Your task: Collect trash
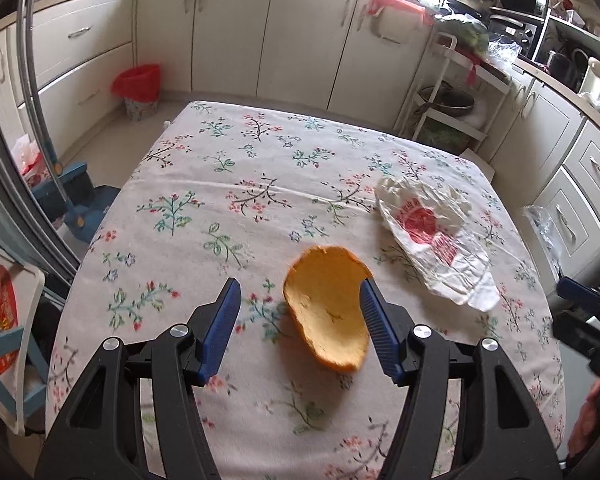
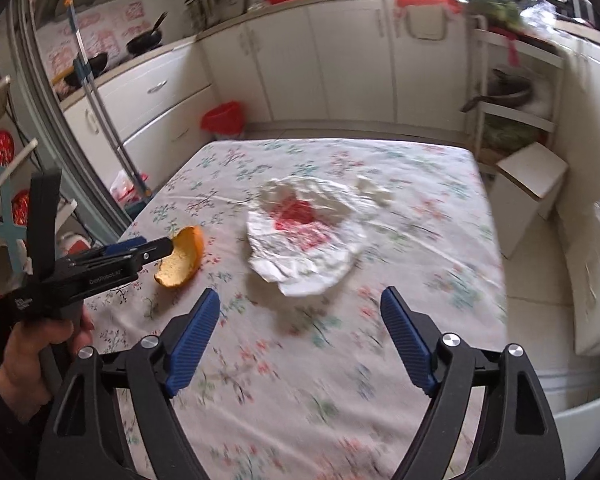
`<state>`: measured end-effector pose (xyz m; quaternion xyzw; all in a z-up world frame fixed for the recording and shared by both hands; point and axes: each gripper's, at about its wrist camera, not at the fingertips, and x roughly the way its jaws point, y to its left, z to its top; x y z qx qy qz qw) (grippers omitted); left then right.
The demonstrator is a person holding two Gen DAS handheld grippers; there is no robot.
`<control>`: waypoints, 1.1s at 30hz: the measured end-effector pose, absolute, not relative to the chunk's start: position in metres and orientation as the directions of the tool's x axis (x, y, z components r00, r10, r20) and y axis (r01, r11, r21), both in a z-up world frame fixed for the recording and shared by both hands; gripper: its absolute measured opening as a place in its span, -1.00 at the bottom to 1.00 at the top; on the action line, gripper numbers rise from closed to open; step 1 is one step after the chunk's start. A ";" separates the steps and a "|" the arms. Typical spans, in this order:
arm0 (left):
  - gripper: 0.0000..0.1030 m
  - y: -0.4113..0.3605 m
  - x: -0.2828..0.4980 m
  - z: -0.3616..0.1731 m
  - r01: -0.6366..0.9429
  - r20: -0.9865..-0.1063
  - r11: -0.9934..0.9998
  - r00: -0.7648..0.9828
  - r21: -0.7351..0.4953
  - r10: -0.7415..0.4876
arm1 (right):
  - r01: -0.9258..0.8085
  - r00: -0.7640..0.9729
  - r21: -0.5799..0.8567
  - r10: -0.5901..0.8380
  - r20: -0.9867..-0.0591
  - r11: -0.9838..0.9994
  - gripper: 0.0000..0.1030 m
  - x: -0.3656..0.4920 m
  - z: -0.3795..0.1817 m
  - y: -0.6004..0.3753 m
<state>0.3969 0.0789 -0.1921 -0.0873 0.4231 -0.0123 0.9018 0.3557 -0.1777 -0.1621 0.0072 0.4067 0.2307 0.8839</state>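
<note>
Right wrist view blurs the plastic bag (image 2: pixel 304 236) print.

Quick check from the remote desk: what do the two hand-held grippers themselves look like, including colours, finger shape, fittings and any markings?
Both match: the left hand-held gripper and right hand-held gripper have black angular linkage arms with round silver pivot bolts and two flat fingers faced with ribbed blue pads. The right wrist view shows small white lettering on the left unit's black side. No cables show. A dark sleeve covers the wrist behind it.
</note>
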 end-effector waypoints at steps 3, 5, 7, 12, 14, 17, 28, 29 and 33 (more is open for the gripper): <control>0.14 0.079 0.406 -0.196 -0.040 -0.776 0.983 0.620 -0.177 -0.115 | -0.429 0.540 0.186 0.416 -0.732 0.884 0.63 0.373 -0.171 -0.157; 0.14 0.077 0.413 -0.200 -0.028 -0.788 0.983 0.603 -0.181 -0.128 | -0.443 0.536 0.161 0.404 -0.741 0.882 0.65 0.384 -0.176 -0.145; 0.14 0.076 0.416 -0.201 -0.017 -0.793 0.983 0.594 -0.182 -0.137 | -0.451 0.531 0.136 0.387 -0.754 0.882 0.68 0.397 -0.183 -0.136; 0.14 0.071 0.426 -0.205 0.003 -0.810 0.987 0.571 -0.161 -0.134 | -0.452 0.512 0.124 0.371 -0.775 0.883 0.70 0.426 -0.197 -0.126; 0.14 0.068 0.429 -0.209 0.014 -0.820 0.989 0.557 -0.148 -0.130 | -0.450 0.507 0.121 0.364 -0.781 0.885 0.74 0.435 -0.201 -0.124; 0.14 0.067 0.431 -0.214 0.011 -0.832 0.989 0.540 -0.145 -0.128 | -0.443 0.485 0.124 0.354 -0.799 0.888 0.76 0.452 -0.213 -0.121; -0.51 0.057 0.427 -0.216 0.076 -0.826 0.984 0.536 -0.161 -0.177 | -0.417 0.538 0.041 0.283 -0.794 0.908 -0.30 0.451 -0.213 -0.129; -0.70 0.055 0.427 -0.216 0.089 -0.827 0.981 0.529 -0.171 -0.192 | -0.415 0.533 0.067 0.302 -0.791 0.907 -0.50 0.451 -0.212 -0.133; -0.87 0.048 0.422 -0.211 0.126 -0.814 0.973 0.534 -0.191 -0.229 | -0.405 0.548 0.103 0.332 -0.767 0.908 -0.78 0.443 -0.200 -0.145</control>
